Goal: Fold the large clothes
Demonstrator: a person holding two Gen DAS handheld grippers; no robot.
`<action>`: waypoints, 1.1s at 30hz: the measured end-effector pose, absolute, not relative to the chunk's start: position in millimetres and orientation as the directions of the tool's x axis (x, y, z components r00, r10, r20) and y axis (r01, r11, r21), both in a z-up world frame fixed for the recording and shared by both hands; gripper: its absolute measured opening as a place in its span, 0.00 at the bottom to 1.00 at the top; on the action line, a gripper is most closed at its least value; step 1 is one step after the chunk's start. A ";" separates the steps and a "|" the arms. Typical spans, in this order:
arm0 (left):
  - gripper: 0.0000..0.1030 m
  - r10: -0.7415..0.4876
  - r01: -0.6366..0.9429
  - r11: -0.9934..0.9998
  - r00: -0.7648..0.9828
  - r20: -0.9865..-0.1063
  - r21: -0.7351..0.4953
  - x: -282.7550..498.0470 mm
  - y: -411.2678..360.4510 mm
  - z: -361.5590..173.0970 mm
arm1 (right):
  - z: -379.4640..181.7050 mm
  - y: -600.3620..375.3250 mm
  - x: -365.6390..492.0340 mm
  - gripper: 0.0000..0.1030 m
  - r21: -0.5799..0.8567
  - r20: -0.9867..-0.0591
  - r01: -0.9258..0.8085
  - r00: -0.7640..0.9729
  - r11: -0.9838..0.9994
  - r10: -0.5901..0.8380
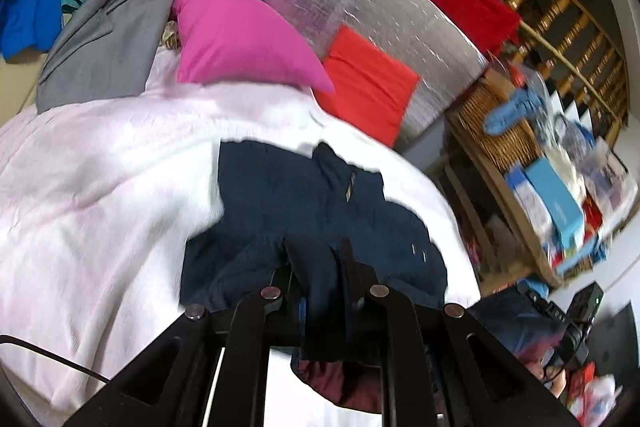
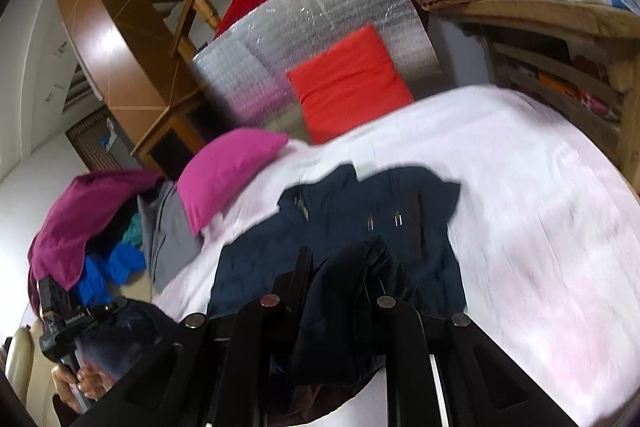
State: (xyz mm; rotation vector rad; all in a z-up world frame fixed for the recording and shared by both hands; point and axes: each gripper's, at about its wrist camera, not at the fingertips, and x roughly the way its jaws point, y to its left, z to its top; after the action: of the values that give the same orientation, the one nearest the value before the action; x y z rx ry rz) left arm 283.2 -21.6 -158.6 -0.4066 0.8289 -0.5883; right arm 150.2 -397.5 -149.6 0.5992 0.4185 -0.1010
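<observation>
Navy fabric fills the middle of both my views: the dark blue garment (image 1: 320, 195) lies crumpled on the white bedspread (image 1: 100, 187), with small pale marks, perhaps tags, on its upper side. My left claw (image 1: 318, 259) is pinched shut on a fold of it, and my right claw (image 2: 340, 267) is clamped on another bunched fold that rises between its fingers.

Motion blur smears the cloth edges, so I cannot tell sleeves from hem. A maroon lining shows under the left claw at 6 o'clock, cut off by the frame.

At 11 o'clock from the garment sits a pink pillow (image 1: 240, 35), at 1 o'clock a red pillow (image 1: 368, 83) against the silver headboard (image 1: 360, 7). Open bedspread stretches toward 9 o'clock in the left view; a wooden shelf (image 2: 560, 27) stands by the bed's edge at 2 o'clock in the right view.
</observation>
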 end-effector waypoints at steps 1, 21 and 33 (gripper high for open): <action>0.13 -0.629 0.316 0.768 0.541 -0.559 -0.557 293.7 -24.2 -159.5 | -146.7 -403.2 163.3 0.16 0.523 -0.405 0.216 0.914 0.825 0.017; 0.16 -0.486 0.151 0.850 0.595 -0.640 -0.505 479.7 -94.6 -253.1 | -234.1 -493.4 398.5 0.15 0.549 -0.518 0.413 0.851 0.726 -0.092; 0.64 -0.542 0.220 0.816 0.612 -0.576 -0.534 461.9 -98.0 -223.7 | -262.4 -549.2 359.8 0.82 0.822 -0.394 0.353 0.919 0.446 -0.003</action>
State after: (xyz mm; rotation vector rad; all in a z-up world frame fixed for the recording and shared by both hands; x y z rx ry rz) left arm 461.9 -98.0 -223.7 -0.4394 0.7996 -0.4557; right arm 359.8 -549.2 -262.4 1.0917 0.3609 -0.2263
